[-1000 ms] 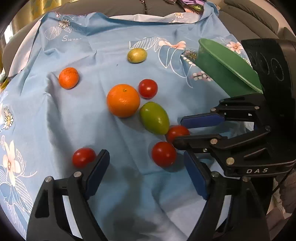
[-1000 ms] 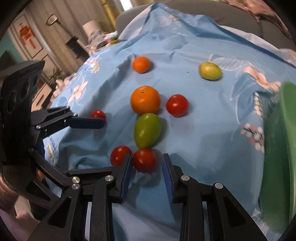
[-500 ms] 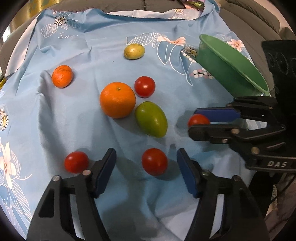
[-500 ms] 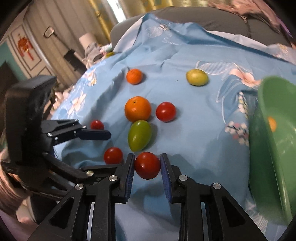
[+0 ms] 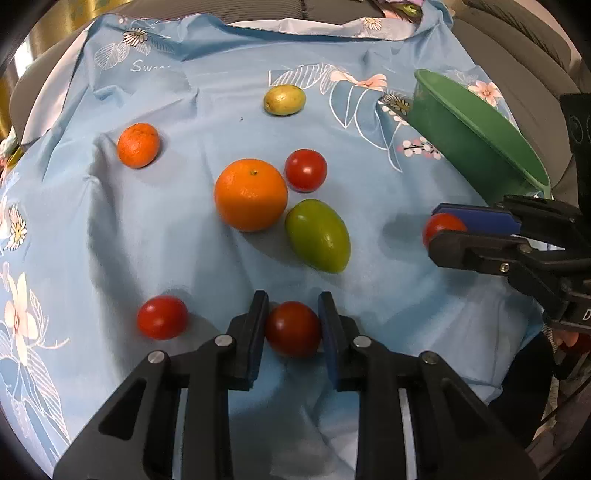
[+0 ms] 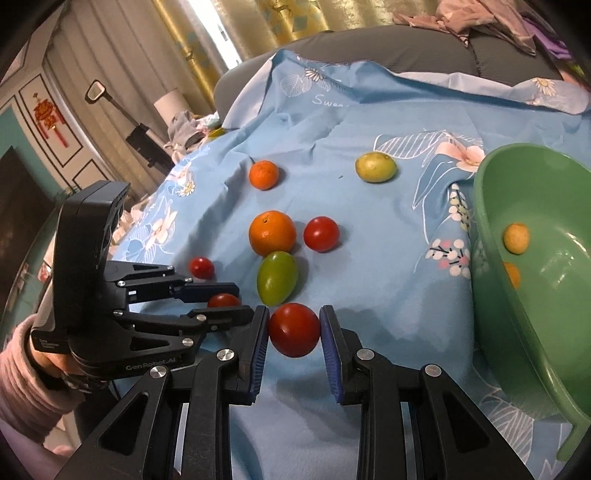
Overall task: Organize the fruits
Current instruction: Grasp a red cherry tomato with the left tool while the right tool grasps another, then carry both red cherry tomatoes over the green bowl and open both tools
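The left claw [image 5: 293, 326] gripped a red tomato [image 5: 293, 328] on the blue cloth [image 5: 184, 240]. The right claw [image 6: 294, 334] clamped another tomato [image 6: 294, 329] beside the green bowl [image 6: 491, 295].

A grey sofa [image 6: 424, 55] with ribbed cushions runs behind the scene, and crumpled clothes [image 6: 480, 22] lie on its back. Gold patterned curtains [image 6: 266, 22] hang at a bright window [image 6: 201, 11], with paler drapes [image 6: 110, 55] beside them. A teal wall [image 6: 18, 122] with white panel mouldings carries a red knot ornament [image 6: 50, 118]. A dark screen [image 6: 18, 206] stands at the left edge. A light blue floral cloth [image 6: 369, 122] covers the surface.
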`<state>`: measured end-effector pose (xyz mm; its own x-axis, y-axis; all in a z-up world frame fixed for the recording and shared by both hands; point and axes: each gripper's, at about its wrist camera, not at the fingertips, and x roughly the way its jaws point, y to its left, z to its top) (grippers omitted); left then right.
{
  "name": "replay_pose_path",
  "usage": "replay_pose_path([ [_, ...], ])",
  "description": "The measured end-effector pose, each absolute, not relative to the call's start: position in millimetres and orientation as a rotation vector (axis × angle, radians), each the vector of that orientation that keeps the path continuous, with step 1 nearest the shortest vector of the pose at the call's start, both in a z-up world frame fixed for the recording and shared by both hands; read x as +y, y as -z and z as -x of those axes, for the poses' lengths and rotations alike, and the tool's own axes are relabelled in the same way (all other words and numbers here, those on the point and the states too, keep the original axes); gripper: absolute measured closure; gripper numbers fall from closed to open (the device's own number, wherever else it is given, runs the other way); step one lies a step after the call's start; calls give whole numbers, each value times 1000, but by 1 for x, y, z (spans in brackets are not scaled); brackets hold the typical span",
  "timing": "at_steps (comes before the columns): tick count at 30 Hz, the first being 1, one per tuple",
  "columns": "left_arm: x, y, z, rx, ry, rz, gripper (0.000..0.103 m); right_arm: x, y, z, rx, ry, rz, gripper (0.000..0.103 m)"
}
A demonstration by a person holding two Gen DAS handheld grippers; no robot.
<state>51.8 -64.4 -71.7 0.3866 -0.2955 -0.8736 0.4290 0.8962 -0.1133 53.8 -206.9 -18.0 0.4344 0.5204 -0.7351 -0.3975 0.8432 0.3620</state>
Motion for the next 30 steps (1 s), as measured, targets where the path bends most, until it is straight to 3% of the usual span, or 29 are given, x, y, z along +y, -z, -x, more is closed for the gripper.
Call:
replay_pose_path([
  [16,-57,22,-28,979,480,-52,76,-221,-8,-34,882,-546,-160,73],
  [30,-115,-18,-42,905,566,-95,76,-270,-38,-18,753,-383,-173,73],
])
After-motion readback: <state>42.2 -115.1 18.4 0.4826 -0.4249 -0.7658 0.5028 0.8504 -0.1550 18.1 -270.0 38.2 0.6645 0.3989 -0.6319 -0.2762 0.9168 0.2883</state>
